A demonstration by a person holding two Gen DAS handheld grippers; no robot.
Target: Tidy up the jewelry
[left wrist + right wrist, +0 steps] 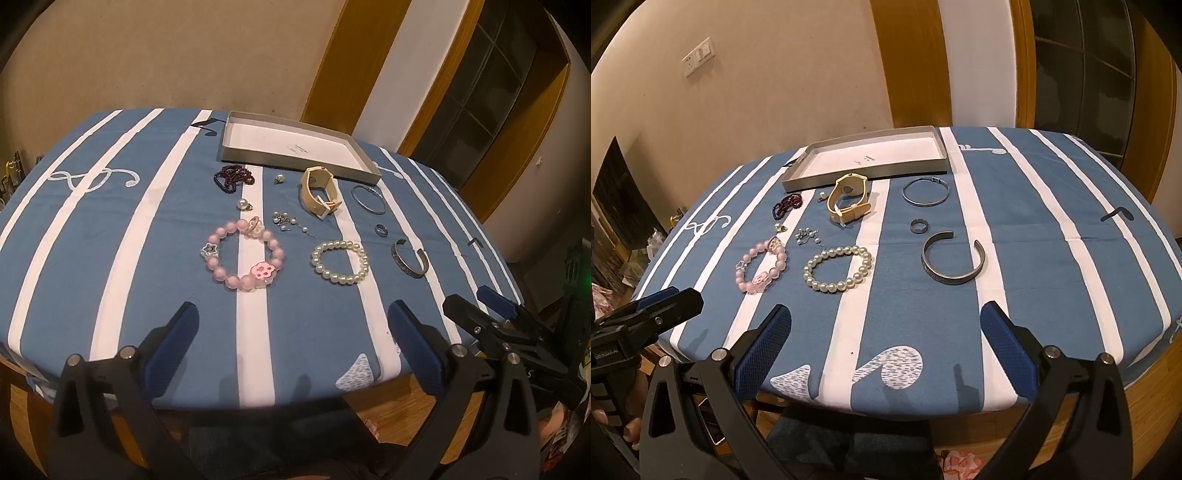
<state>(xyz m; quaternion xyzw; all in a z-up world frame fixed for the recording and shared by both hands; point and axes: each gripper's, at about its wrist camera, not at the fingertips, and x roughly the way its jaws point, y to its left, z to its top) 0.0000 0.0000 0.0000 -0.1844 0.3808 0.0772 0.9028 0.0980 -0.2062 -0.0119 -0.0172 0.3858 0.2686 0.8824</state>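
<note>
Basically nothing was sorted yet: the shallow grey tray [295, 164] at the far side of the striped cloth [147, 295] was empty, and every piece lay loose in front of it. Pink bead bracelet [242, 254], pearl bracelet [836, 268], cream watch [847, 199], dark bead string [233, 178], thin bangle [925, 191], ring [919, 226], open cuff [953, 263] and small earrings [288, 220] all remained to move. Left gripper [291, 325] and right gripper [886, 326] hung over the near edge, jaws spread wide, holding nothing.

A blue cloth [1015, 229] with white stripes covers the counter [1145, 402], its wooden edge showing at five o'clock. On the beige wall [775, 92] at ten o'clock sits a white switch plate [699, 56]. A wood-framed door [1086, 74] stands at one o'clock.
</note>
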